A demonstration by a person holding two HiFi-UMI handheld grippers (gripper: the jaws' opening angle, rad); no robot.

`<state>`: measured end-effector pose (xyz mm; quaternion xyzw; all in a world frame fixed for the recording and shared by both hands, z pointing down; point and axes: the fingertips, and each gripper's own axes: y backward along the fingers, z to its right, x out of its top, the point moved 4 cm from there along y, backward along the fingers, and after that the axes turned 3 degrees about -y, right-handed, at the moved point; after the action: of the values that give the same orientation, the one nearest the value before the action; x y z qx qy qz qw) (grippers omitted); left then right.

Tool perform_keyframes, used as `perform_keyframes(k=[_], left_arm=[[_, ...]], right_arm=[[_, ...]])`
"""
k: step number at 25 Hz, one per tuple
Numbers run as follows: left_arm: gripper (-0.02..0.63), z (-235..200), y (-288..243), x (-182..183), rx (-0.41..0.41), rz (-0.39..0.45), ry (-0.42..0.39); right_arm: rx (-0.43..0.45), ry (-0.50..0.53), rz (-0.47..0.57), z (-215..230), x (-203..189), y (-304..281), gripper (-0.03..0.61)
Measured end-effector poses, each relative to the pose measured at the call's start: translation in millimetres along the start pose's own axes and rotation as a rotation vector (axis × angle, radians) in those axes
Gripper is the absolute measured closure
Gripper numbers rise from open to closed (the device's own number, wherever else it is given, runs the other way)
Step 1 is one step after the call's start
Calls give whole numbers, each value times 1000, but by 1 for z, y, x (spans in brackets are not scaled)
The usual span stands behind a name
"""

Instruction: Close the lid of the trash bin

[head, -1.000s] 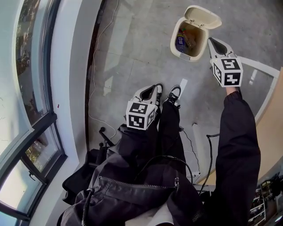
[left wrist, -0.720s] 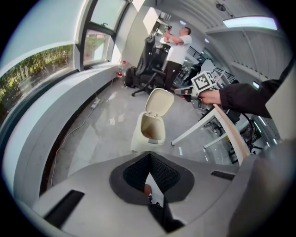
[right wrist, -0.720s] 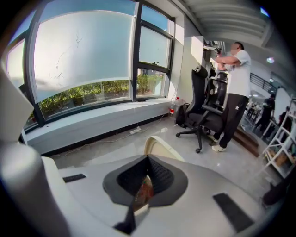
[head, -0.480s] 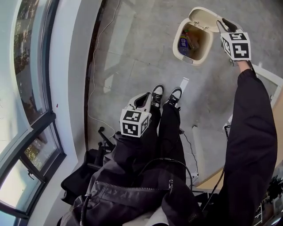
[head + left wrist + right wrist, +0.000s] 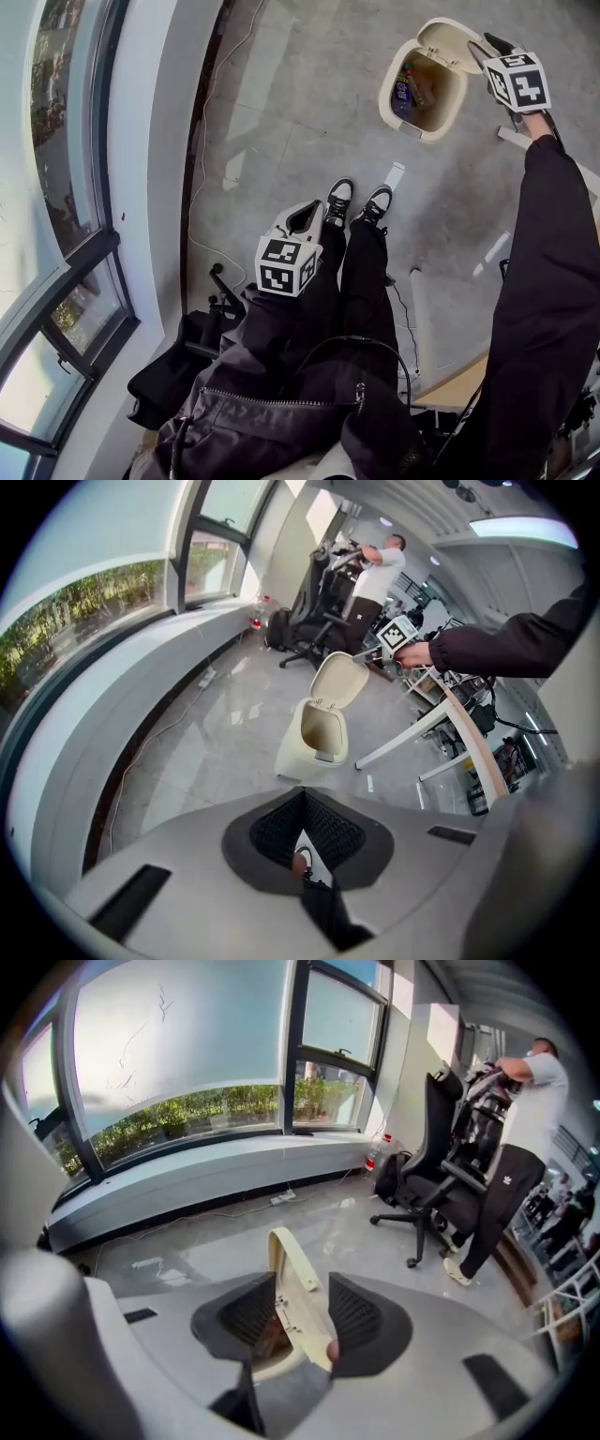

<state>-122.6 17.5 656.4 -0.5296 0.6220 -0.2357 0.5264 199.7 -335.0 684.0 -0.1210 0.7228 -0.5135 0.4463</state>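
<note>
Standing open, the trash bin holds litter.

The lid of the trash bin stands upright between the jaws of the right tool (which have just been opening), with the bin's open mouth just left of that tool. The left tool hangs well short of the bin, above the person's shoes on the floor.

Stuff in bin too small, unclr.
</note>
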Motion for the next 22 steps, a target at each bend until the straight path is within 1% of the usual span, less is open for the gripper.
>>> perform_keyframes(k=[2,4,8,16,22], left_arm=[[619,0,1,-2,0,-3,2],[618,-1,0,-2,-1,-3,3],[619,1,-1,-3,-1,-5,2],[619,11,-5,-5,-16,-6,-12],[619,13,-5,-14,-18,-26,-13]], right_arm=[[8,12,-20,-1,-2,-3,403],[26,5,-28,-3,-2,-2,402],[97,6,-43,-17,-8,6,397],[267,-58,-55,-76,-45,16,397],[358,-119,-80,-115,-75,2,397]])
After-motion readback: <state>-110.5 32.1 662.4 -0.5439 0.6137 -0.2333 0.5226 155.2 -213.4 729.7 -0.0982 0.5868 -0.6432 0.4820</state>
